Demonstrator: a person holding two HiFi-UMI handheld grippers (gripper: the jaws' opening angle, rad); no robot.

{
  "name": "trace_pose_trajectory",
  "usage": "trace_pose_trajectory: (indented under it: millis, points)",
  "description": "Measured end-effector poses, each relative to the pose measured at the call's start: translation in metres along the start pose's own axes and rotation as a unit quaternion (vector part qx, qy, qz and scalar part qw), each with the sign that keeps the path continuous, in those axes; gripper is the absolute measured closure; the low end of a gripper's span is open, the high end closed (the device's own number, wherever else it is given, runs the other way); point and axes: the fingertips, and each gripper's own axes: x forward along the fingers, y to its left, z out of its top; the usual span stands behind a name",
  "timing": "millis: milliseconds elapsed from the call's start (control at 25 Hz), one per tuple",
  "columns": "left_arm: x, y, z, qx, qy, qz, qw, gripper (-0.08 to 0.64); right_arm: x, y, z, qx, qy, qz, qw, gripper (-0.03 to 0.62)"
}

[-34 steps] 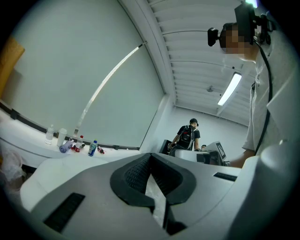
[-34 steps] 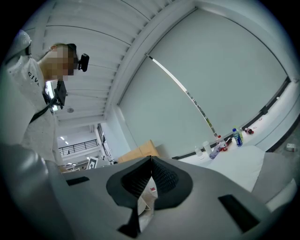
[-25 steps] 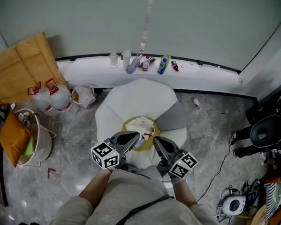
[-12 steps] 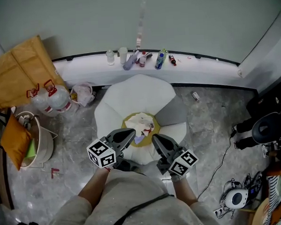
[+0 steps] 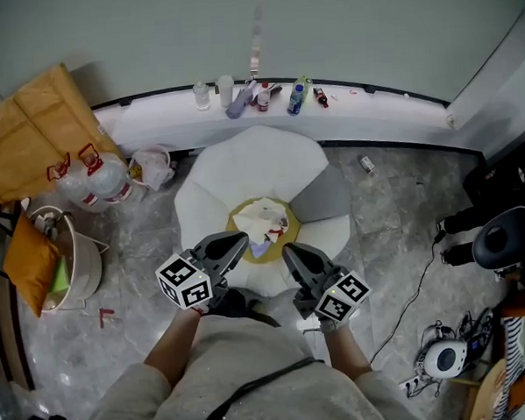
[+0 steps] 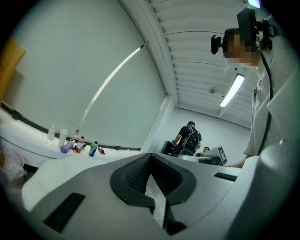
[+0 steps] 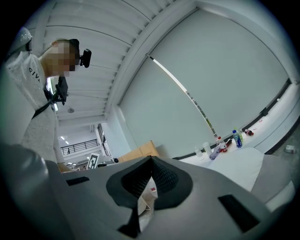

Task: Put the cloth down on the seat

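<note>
The cloth (image 5: 263, 220), pale and crumpled with small coloured prints, lies on the yellow middle of the white petal-shaped seat (image 5: 251, 166) in the head view. Just short of the seat's near edge my left gripper (image 5: 238, 241) is shut with nothing in it. My right gripper (image 5: 289, 250) sits beside it, also shut and empty. Both point level toward the cloth and stay apart from it. In the left gripper view the left gripper (image 6: 150, 157) has its tips touching. The right gripper (image 7: 151, 159) shows the same in its own view, with a strip of the cloth (image 7: 143, 199) seen through the slit below the tips.
Bottles and cups (image 5: 256, 95) line the white ledge behind the seat. Two water jugs (image 5: 98, 178), a white basket (image 5: 72, 267), an orange cushion (image 5: 23, 252) and cardboard (image 5: 30, 129) stand at left. A black chair (image 5: 505, 240) and a cable with devices (image 5: 441, 358) are at right.
Both grippers keep their places and stay shut. Only the head view has drifted a little, so the seat sits slightly higher in the picture.
</note>
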Motion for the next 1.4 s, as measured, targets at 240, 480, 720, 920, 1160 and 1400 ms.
trace_pose_trajectory:
  millis: [240,480,720,920,1160,1400]
  points:
    - [-0.002,0.003,-0.007,-0.003,0.008,0.006,0.9999,0.546,0.002,-0.004,-0.005,0.004,0.005,0.000,1.000,0.574]
    - [-0.003,0.008,-0.009,-0.007,0.009,0.013,0.9999,0.546,0.005,-0.005,-0.009,0.003,0.012,0.001,1.000,0.574]
    - [-0.001,0.006,-0.020,-0.016,0.019,0.011,0.9996,0.546,0.000,-0.011,-0.017,0.014,0.016,-0.007,1.000,0.574]
    - [0.002,0.010,-0.024,-0.019,0.024,0.013,0.9994,0.546,-0.001,-0.020,-0.023,0.024,0.017,-0.013,0.999,0.574]
    - [0.002,0.018,-0.024,-0.021,0.026,0.021,0.9992,0.546,0.006,-0.025,-0.024,0.029,0.018,-0.007,0.999,0.574]
    - [0.004,0.024,-0.024,-0.024,0.026,0.025,0.9991,0.546,0.014,-0.029,-0.027,0.034,0.023,-0.003,0.999,0.574]
